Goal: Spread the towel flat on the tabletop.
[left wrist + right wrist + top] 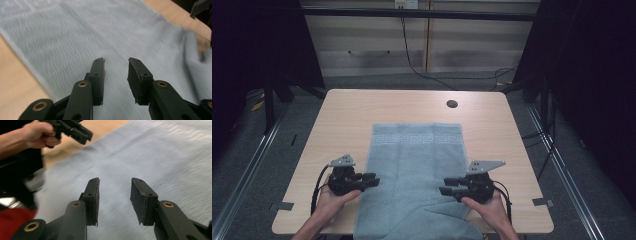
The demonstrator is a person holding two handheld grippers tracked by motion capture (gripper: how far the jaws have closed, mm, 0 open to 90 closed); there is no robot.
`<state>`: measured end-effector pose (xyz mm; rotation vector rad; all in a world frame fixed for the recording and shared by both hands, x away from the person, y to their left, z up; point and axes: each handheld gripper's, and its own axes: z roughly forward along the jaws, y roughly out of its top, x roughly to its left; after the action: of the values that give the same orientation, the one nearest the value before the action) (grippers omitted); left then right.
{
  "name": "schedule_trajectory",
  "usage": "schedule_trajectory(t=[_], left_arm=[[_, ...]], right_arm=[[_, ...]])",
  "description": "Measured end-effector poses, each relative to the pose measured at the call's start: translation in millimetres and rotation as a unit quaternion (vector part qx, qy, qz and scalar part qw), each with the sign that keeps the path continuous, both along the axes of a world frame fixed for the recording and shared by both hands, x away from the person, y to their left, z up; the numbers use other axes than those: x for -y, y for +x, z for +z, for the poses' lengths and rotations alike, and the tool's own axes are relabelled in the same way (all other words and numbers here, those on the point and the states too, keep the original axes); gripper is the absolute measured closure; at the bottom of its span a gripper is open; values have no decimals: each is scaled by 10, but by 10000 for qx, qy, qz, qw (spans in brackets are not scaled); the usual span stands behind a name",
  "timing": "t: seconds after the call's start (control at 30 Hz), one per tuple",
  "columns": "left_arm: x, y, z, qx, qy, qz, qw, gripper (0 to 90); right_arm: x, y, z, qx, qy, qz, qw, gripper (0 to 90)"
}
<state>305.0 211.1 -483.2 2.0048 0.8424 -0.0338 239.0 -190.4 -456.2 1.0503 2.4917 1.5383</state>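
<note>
Pale wood made up the desk [347, 115], which stood in a dim room with dark curtains on both sides and light cabinet fronts behind it. A grey-blue towel [414, 165] lay spread flat down the middle of the desk, its patterned band toward twelve o'clock and its near end hanging rumpled over the desk's edge at six o'clock. A small dark round hole [452, 104] sat in the desk top beyond the towel, toward one o'clock.

A person's hands came in from six o'clock. The left tool [371, 180] was over the towel's edge at nine o'clock, its jaws pointing inward. In the left gripper view the left tool [116, 71] had its jaws partly apart with nothing between them, only towel beneath. The right tool [448, 186] was at the opposite edge, at three o'clock, also pointing inward. In the right gripper view the right tool [115, 192] stood moderately wide and empty above the cloth.

The work in hand looked like taking hold of the towel's near part to fold it. To do that well, each tool would probably need to come down on its own side edge at matching points, pinching just the one layer before lifting both evenly.
</note>
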Motion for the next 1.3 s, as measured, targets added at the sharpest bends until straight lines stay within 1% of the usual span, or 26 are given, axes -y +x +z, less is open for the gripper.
schedule_trajectory(t=[0.03,0.07,0.13,0.17,0.2,0.27,0.33,0.37,0.4,0.47,0.5,0.53,0.6,0.67,0.73,0.77,0.8,0.87,0.9,1.0,1.03,1.13,1.2,1.23,1.27,1.3], left_arm=[[30,82,-17,15,39,40,10000,658],[45,143,-36,-14,50,140,9999,656],[54,214,-77,16,-15,242,9997,654],[58,256,-108,62,83,294,9995,650],[66,292,-142,19,143,360,9992,644],[76,363,-211,34,358,449,9983,644],[68,401,-250,-5,340,502,9982,648],[68,396,-250,9,347,502,9981,657],[76,378,-246,45,403,475,9980,657],[94,305,-235,170,541,286,9980,657],[90,254,-231,185,555,224,9980,657],[79,221,-227,173,562,165,9981,658],[49,120,-223,170,569,107,9982,662],[17,-1,-211,162,595,-28,9981,664],[-18,-127,-205,124,584,-90,9982,664],[-40,-198,-198,32,558,-168,9983,664],[-48,-248,-197,16,548,-169,9984,664],[-67,-382,-201,42,518,-282,9982,664],[-80,-450,-201,10,480,-307,9984,663],[-112,-550,-199,-81,428,-365,9984,664],[-118,-573,-197,-95,430,-395,9982,663],[-130,-623,-187,-104,463,-463,9978,663],[-141,-636,-183,-129,472,-476,9977,662],[-138,-630,-184,-166,435,-483,9977,661],[-142,-614,-184,-174,437,-504,9976,659],[-144,-602,-179,-170,436,-465,9978,652]], right_arm=[[-6,80,-17,42,-83,-67,9999,596],[-8,200,-67,9,-262,-136,9996,588],[16,374,-172,-108,-381,-286,9988,578],[38,463,-235,-149,-447,-385,9981,572],[62,536,-293,-175,-526,-532,9970,563],[113,653,-408,-242,-668,-829,9940,553],[132,709,-488,-265,-876,-973,9910,568],[152,716,-516,-282,-757,-1000,9917,562],[152,703,-512,-292,-759,-999,9917,563],[123,646,-492,-207,-957,-932,9908,563],[113,592,-477,-214,-1053,-848,9906,563],[108,521,-474,-207,-1068,-802,9908,564],[110,408,-487,-134,-1014,-737,9920,565],[138,267,-487,-206,-908,-632,9936,567],[157,149,-471,-234,-951,-537,9937,574],[162,93,-462,-259,-980,-502,9936,574],[163,13,-457,-308,-956,-459,9939,573],[162,-111,-459,-251,-949,-387,9944,572],[160,-158,-455,-280,-945,-385,9944,572],[146,-319,-453,-280,-913,-317,9949,569],[137,-355,-444,-329,-929,-269,9948,569],[87,-428,-420,-458,-953,-134,9943,555],[54,-435,-393,-465,-1009,-61,9938,546],[64,-406,-375,-434,-841,-60,9955,546],[95,-341,-344,-362,-627,-171,9972,546],[118,-287,-322,-291,-587,-256,9975,546]])
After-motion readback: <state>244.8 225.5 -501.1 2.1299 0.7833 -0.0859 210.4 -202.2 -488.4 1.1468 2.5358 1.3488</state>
